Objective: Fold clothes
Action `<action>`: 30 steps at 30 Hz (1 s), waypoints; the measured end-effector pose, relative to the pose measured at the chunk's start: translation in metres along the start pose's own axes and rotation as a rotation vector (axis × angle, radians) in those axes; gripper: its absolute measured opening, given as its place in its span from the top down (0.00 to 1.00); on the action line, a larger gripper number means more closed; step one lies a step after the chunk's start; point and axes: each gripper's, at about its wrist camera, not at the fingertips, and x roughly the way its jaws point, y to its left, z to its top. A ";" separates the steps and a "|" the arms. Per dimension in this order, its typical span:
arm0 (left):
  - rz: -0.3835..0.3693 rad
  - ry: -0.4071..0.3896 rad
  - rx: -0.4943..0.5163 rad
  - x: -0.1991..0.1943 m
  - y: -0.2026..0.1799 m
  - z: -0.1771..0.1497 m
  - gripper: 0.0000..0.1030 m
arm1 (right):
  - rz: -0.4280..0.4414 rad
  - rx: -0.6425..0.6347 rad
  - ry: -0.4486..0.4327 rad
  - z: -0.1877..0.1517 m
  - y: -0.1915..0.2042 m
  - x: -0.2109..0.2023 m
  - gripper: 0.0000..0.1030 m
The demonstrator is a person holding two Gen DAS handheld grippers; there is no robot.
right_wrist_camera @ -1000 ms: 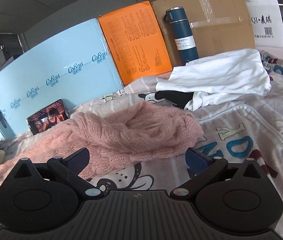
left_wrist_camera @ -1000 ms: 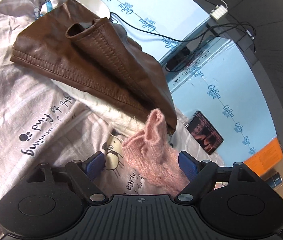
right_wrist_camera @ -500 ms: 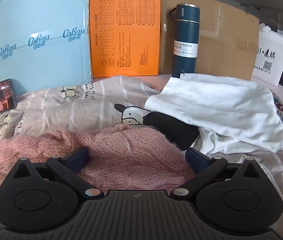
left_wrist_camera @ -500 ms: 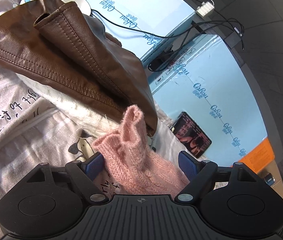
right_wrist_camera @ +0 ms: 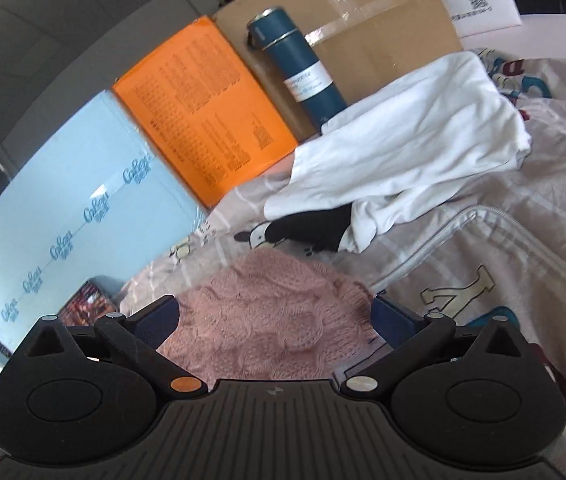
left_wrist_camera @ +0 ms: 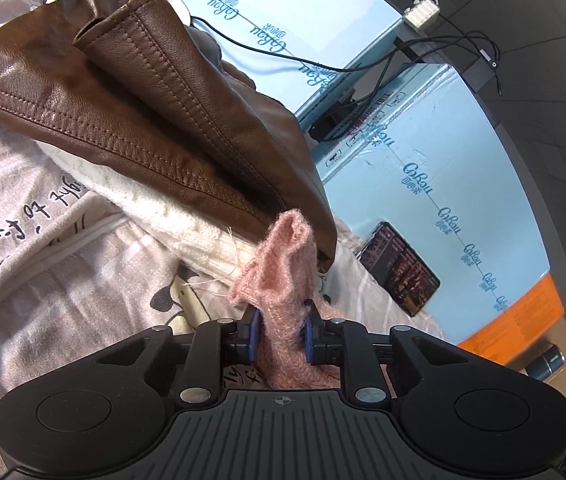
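Note:
A pink knitted sweater [right_wrist_camera: 267,316] lies on the printed bedsheet [right_wrist_camera: 483,248]. In the left wrist view my left gripper [left_wrist_camera: 281,334] is shut on one end of the pink sweater [left_wrist_camera: 283,264], a sleeve or cuff that sticks up between the blue pads. In the right wrist view my right gripper [right_wrist_camera: 275,316] is open, its fingers on either side of the sweater's body, low over it.
A brown leather jacket [left_wrist_camera: 143,100] lies over a cream knit [left_wrist_camera: 171,216] just beyond the left gripper. A white garment [right_wrist_camera: 403,148] on a black one [right_wrist_camera: 315,228] lies beyond the right gripper. A blue flask [right_wrist_camera: 303,68], boxes, foam boards and a phone [left_wrist_camera: 399,268] line the back.
My left gripper has closed on the pink sweater's end; it was open around it before. My right gripper has tilted and stays open over the sweater's body.

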 end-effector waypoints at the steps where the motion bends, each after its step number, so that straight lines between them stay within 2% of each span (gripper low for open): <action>1: -0.008 -0.002 0.010 -0.001 -0.001 -0.001 0.82 | -0.003 -0.014 0.007 0.000 0.003 0.006 0.00; 2: -0.018 -0.013 0.023 -0.003 -0.003 -0.001 0.82 | -0.006 -0.028 0.010 -0.001 0.006 0.013 0.01; 4: -0.041 -0.049 0.057 -0.009 -0.008 -0.002 0.83 | -0.033 -0.051 -0.004 -0.002 0.011 0.023 0.13; 6: -0.063 -0.084 0.090 -0.016 -0.012 -0.004 0.85 | -0.044 -0.063 0.006 -0.003 0.015 0.030 0.60; 9: -0.093 -0.141 0.148 -0.028 -0.021 -0.005 0.88 | 0.028 -0.015 -0.015 -0.003 0.013 0.019 0.71; 12: -0.113 -0.194 0.187 -0.045 -0.029 -0.003 0.88 | 0.096 0.041 -0.071 -0.001 0.014 -0.007 0.73; 17: -0.093 -0.262 0.199 -0.076 -0.032 0.010 0.89 | 0.192 0.038 -0.112 0.001 0.029 -0.054 0.73; 19: -0.085 -0.289 0.204 -0.088 -0.033 0.015 0.89 | 0.188 0.037 -0.102 0.000 0.033 -0.066 0.73; 23: 0.005 -0.211 0.211 -0.080 -0.021 0.016 0.88 | 0.150 0.061 -0.019 -0.011 0.027 -0.065 0.73; 25: 0.042 -0.167 0.196 -0.072 -0.012 0.011 0.88 | 0.103 0.041 0.016 -0.023 0.019 -0.056 0.71; 27: 0.066 -0.157 0.196 -0.068 -0.011 0.007 0.88 | 0.033 0.021 0.056 -0.035 0.011 -0.046 0.61; 28: 0.067 -0.164 0.206 -0.068 -0.013 0.006 0.88 | 0.018 0.015 0.057 -0.039 0.006 -0.044 0.57; 29: 0.060 -0.175 0.221 -0.068 -0.018 0.006 0.88 | 0.009 0.010 0.052 -0.042 0.001 -0.043 0.46; 30: 0.053 -0.186 0.236 -0.069 -0.024 0.006 0.88 | 0.018 0.011 0.042 -0.043 -0.003 -0.045 0.41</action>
